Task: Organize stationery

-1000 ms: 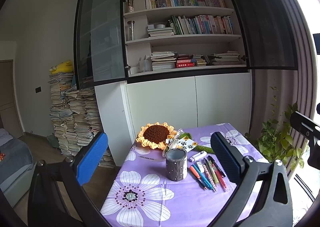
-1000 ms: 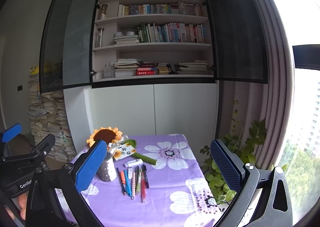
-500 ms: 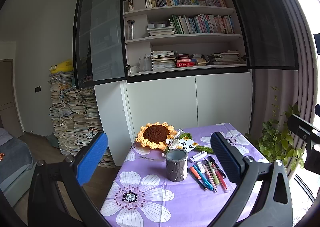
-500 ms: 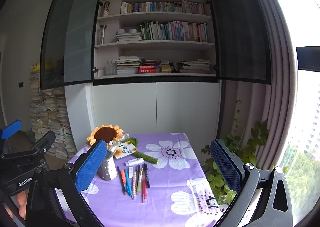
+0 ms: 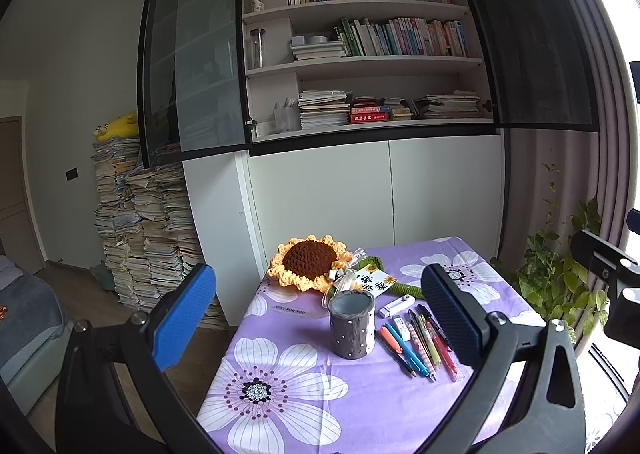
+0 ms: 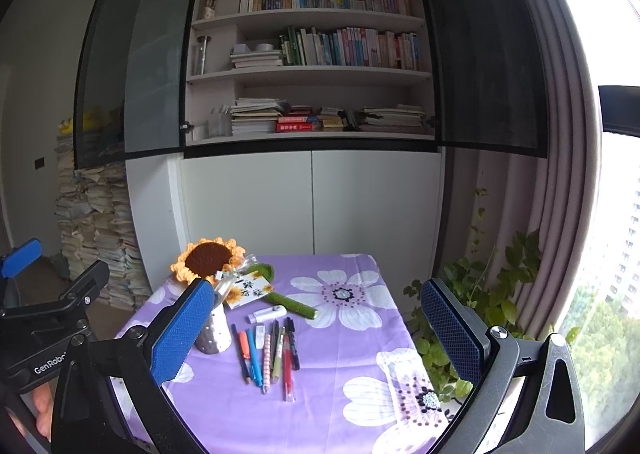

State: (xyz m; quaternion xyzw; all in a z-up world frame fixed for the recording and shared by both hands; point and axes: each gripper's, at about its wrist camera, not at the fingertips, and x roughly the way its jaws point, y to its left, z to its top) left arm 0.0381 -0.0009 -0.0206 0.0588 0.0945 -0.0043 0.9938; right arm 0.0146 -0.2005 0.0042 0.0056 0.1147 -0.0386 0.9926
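Both claws wide and empty: left gripper (image 5: 316, 318), right gripper (image 6: 320, 326). Pens (image 6: 268, 350) lie lower centre, beside cup (image 5: 351, 324). Recommend taking an outermost pen singly, mid-barrel.

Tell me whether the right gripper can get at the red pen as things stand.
Probably yes. The right gripper is open and holds nothing, and the red pen lies flat on the tablecloth at the right of the pen row, nothing over it; neighbouring pens lie close beside it.
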